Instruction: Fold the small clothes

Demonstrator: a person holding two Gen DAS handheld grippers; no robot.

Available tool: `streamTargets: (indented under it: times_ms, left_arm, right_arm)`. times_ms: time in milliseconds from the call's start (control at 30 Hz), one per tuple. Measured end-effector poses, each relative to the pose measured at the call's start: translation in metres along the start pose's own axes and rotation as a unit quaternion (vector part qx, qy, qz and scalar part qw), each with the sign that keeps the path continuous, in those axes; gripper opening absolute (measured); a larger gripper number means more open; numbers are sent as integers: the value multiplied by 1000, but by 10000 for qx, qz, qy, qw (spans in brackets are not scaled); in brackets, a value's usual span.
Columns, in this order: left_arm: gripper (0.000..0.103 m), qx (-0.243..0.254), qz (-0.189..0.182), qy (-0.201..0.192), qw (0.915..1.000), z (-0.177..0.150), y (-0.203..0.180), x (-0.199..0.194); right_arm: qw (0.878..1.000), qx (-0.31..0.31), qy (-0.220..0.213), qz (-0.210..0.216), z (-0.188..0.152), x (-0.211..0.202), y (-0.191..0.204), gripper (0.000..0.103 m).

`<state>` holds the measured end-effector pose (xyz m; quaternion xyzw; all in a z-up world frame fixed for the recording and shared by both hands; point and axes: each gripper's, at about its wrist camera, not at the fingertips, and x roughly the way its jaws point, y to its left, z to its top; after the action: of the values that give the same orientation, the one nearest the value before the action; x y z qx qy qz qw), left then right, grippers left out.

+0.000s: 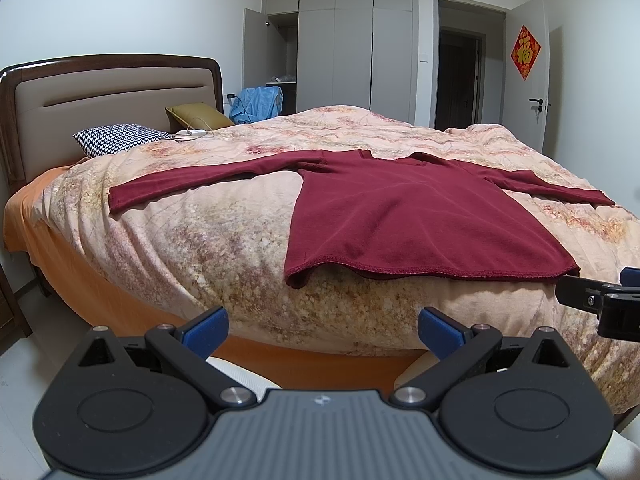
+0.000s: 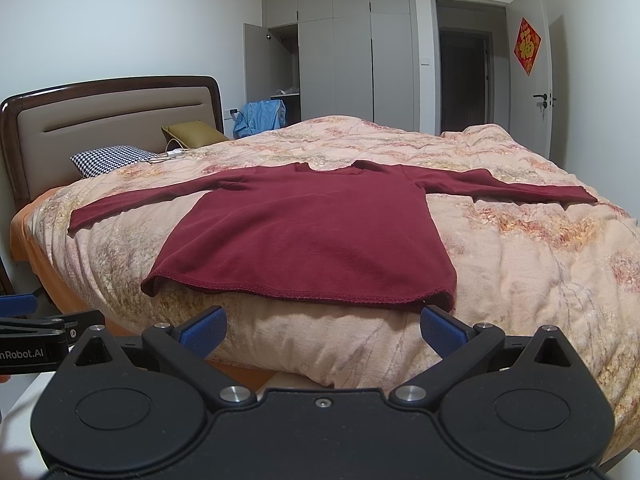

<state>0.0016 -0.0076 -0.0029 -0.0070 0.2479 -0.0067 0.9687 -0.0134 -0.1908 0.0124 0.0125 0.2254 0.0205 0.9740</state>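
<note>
Left wrist view first: we see the maroon long-sleeved top [image 1: 416, 216] laid flat, neckline far, on the floral quilt [image 1: 224, 264] of the bed, both sleeves spread out to left and right, hem at the near edge. We judge it is spread this way so a fold can start from a sleeve or the hem. Our left gripper [image 1: 322, 330] hangs off the bed's near side, fingers spread wide, nothing between them, apart from the cloth. The right gripper [image 1: 600, 296] pokes in at the right edge, near the hem's right corner; not touching as far as we can tell.

Right wrist view: same top [image 2: 312, 232] centred ahead, hem just beyond our right gripper [image 2: 322, 330], fingers spread, empty. Left gripper [image 2: 40, 328] sits at the left, low beside the bed. Folding not started, we judge. Houndstooth pillow [image 2: 112, 158] lies far left by the headboard [image 2: 108, 120].
</note>
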Motion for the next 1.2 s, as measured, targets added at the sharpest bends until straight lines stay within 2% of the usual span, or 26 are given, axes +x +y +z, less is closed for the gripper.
streamTargets:
  times_ms: [100, 233, 333, 567, 800, 967, 1200]
  left_arm:
    - [103, 15, -5, 69, 10000, 1, -1, 1]
    - [103, 143, -65, 179, 9997, 8, -4, 5]
    - [103, 229, -77, 253, 9994, 16, -7, 10]
    - [103, 184, -103, 410, 9989, 47, -11, 32]
    - [103, 162, 10, 346, 9993, 87, -23, 67]
    - [103, 249, -66, 391, 9989, 112, -41, 106]
    - [103, 417, -231, 430, 9979, 138, -82, 173]
  right_arm:
    - [9997, 212, 116, 92, 1, 4, -7, 103]
    - [9956, 847, 238, 322, 5, 8, -33, 103]
    - [9954, 905, 178, 255, 11, 8, -43, 103]
    - [9935, 1112, 89, -243, 27, 26, -84, 103]
    - [9872, 1224, -2, -1021, 34, 57, -137, 103]
    - [9805, 1364, -128, -1406, 35, 78, -180, 103]
    - [9726, 1555, -418, -1676, 49, 114, -248, 103]
